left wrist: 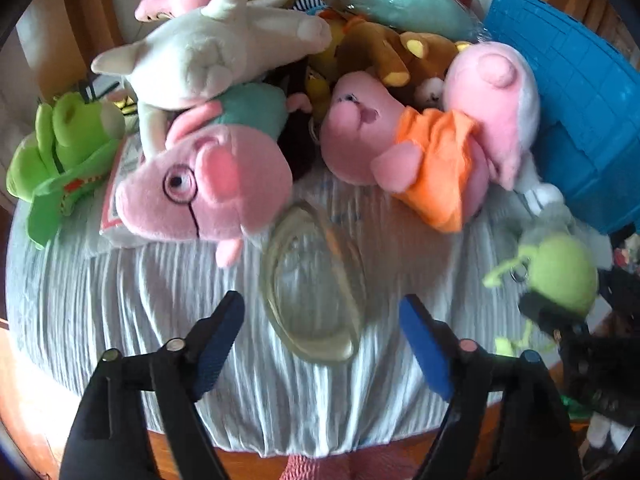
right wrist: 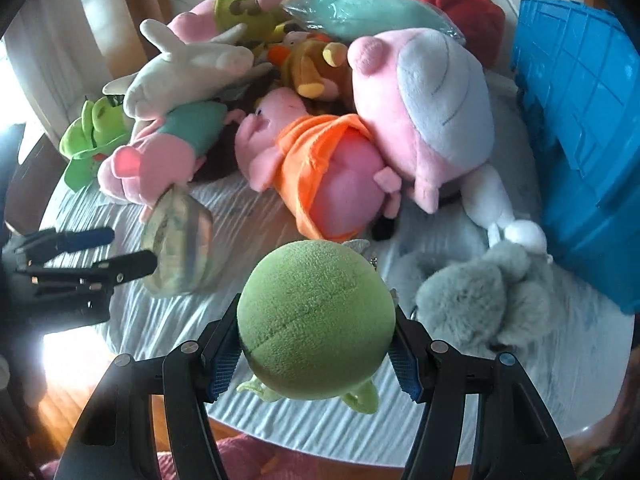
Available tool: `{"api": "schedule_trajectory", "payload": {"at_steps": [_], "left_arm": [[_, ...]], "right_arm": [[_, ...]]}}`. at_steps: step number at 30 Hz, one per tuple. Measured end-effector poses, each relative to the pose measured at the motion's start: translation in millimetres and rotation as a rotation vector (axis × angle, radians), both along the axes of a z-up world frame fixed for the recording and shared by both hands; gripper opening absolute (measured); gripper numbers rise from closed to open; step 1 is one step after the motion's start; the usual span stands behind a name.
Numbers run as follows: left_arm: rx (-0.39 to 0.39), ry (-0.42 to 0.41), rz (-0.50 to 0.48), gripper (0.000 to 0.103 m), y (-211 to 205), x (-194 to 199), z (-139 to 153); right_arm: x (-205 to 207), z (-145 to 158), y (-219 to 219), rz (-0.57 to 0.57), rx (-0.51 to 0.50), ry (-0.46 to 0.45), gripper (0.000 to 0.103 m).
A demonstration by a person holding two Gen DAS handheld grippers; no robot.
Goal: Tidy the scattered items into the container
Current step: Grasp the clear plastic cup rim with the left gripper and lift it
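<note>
Green plush ball [right wrist: 316, 320] is pinched between the blue pads of the right gripper [right wrist: 316, 344], held above the near edge of the cloth-covered table [right wrist: 280, 408]; small pale-green limbs hang under it. In the left wrist view the same ball [left wrist: 560, 272] shows at the right edge, blurred.

Left gripper [left wrist: 320, 340] has its jaws spread wide with nothing pressed between them. A clear glass jar [left wrist: 312, 284] shows in the gap between the fingers, blurred – whether it rests on the cloth or is off it, cannot tell. In the right wrist view the jar [right wrist: 180, 244] is just beside the left gripper's tips [right wrist: 120, 252], at the left.

Blue plastic crate [right wrist: 584, 136] – the container – stands at the right side of the table, ribbed wall facing in. A grey fluffy toy [right wrist: 484, 292] lies near its base, between the ball and the crate.

Pile of plush fills the far half of the table, touching or stacked:
- pink pigs, three clear: one in orange dress [right wrist: 320, 168], one in teal shirt with glasses [left wrist: 208, 184], one large with pale-grey body [right wrist: 424, 108] just beside the crate
- one white plush [left wrist: 212, 56] on top, left-centre
- one green frog [left wrist: 64, 152], far left edge
- one brown bear [left wrist: 392, 56], mid pile
- one teal plush in clear wrap [right wrist: 368, 8], far
- one red bag [right wrist: 460, 4] behind the pile

More toys are buried in the pile; count unclear.
</note>
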State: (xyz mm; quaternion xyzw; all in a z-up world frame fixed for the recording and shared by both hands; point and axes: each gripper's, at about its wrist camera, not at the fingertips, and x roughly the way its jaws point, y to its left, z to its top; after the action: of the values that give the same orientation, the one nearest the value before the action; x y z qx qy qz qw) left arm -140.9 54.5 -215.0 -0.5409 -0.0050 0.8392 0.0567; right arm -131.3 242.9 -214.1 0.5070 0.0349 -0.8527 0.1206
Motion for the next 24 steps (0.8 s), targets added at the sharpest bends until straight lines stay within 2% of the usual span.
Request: {"api": "schedule_trajectory", "payload": {"at_steps": [4,9,16,19,22,24], "left_arm": [[-0.044,-0.053,0.082,0.080,4.1,-9.9,-14.2],[-0.049,-0.092,0.133,0.081,9.0,-21.8,-32.8],[-0.004,-0.103,0.201,0.082,18.1,-37.4,-36.7],[-0.106,-0.122,0.226,0.082,22.7,-43.6,-48.3],[-0.069,-0.161,0.258,0.083,19.8,-47.1,-66.3],[-0.078,-0.182,0.256,0.083,23.1,-47.3,-77.9]], "right_arm": [[-4.2,-3.9,4.8,0.011,-0.009,-0.007,0.064],[-19.5,-13.5,5.9,0.056,-0.018,-0.031,0.064],[-48.8,-32.2,1.6,0.142,-0.008,-0.073,0.065],[-57.4,-36.6,1.7,0.173,-0.006,-0.085,0.065],[-65.2,-42.7,1.1,0.201,-0.003,-0.098,0.065],[-69.6,-48.8,-0.4,0.218,0.001,-0.108,0.065]]}}
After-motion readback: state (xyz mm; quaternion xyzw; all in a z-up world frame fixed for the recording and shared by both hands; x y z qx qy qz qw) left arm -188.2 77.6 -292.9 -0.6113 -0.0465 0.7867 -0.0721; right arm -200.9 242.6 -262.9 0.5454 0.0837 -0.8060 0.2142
